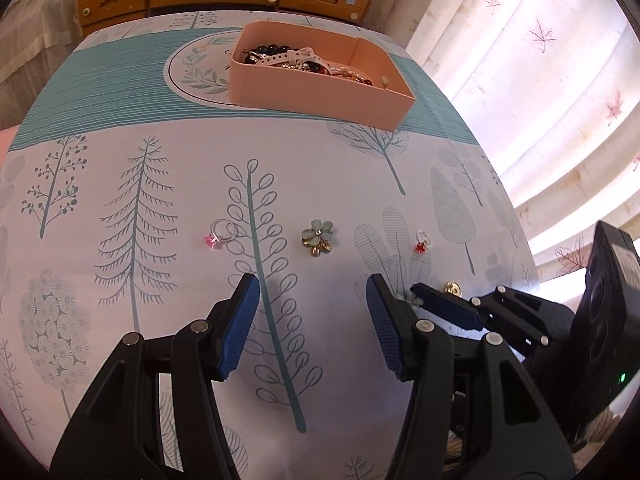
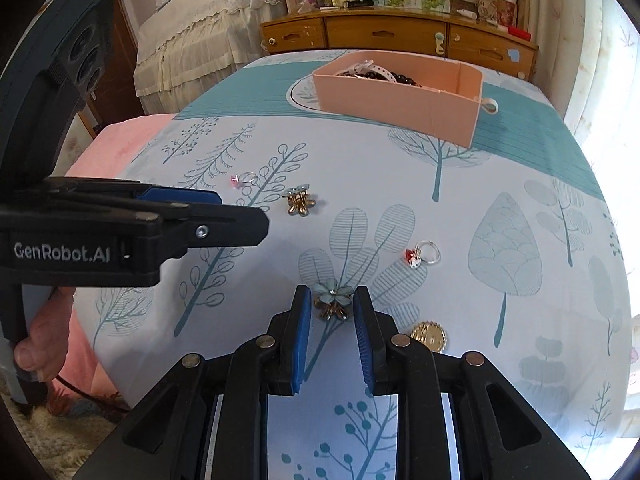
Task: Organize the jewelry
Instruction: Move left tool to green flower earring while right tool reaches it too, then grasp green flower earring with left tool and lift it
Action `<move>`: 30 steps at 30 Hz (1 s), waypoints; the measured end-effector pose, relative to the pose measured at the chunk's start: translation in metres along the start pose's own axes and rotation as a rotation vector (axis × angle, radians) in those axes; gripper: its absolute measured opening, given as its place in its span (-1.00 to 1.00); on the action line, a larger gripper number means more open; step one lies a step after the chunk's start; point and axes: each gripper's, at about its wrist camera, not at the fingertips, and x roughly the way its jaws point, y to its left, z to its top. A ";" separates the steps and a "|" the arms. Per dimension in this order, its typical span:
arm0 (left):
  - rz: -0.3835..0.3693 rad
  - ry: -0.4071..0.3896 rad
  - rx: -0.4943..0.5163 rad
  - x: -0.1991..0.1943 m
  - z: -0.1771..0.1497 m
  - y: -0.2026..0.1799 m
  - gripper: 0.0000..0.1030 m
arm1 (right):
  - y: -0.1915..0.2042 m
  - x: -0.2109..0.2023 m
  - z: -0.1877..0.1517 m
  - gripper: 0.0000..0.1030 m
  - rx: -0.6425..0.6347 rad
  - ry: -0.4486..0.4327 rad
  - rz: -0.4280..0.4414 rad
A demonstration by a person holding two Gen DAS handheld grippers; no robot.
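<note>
1. The green-petalled flower charm (image 2: pixel 334 302) with gold drops sits between the two blue pads of the right claw (image 2: pixel 332 292). The claw is narrowed onto it, a pad against each side of the petals. Whether the charm rests on the cloth or hangs just above it, I cannot tell.
2. Just right of that claw, a round gold piece (image 2: pixel 429 335) with a scalloped edge lies on the tree-print cloth (image 2: pixel 500 200) that covers the surface.
3. A little farther out lies a silver ring with a red stone (image 2: pixel 422 256).
4. Farther left on the cloth lies a second flower charm (image 1: pixel 318 237) of the same kind, and beyond it a ring with a pink stone (image 1: pixel 219 234). All three pieces lie apart from one another.
5. The left claw (image 1: pixel 312 292) hangs to the left of the right one, spread about halfway, with nothing but cloth between its pads.
6. A hand (image 2: pixel 40 340) grips the left tool's handle at the lower left of the right wrist view.
7. At the far end of the surface stands a pink tray (image 1: pixel 320 96) holding dark beads, a white strap and other jewelry.
8. Behind the surface stands a wooden chest of drawers (image 2: pixel 400 38). A pale curtain (image 1: pixel 540 80) with a leaf print hangs to the right.
</note>
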 end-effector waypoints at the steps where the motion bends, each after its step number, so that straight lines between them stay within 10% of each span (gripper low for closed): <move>1: 0.005 -0.001 -0.007 0.001 0.000 0.000 0.02 | 0.001 0.001 0.000 -0.58 -0.008 -0.011 -0.009; 15: 0.117 -0.024 -0.222 0.030 0.020 -0.010 0.02 | -0.009 -0.005 -0.014 -0.62 -0.019 -0.078 -0.046; 24: 0.213 -0.003 -0.266 0.042 0.031 -0.020 -0.65 | -0.021 -0.009 -0.021 -0.62 0.002 -0.106 -0.004; 30: 0.172 0.014 -0.285 0.038 0.026 -0.015 -0.66 | -0.026 -0.011 -0.023 -0.62 0.019 -0.117 0.020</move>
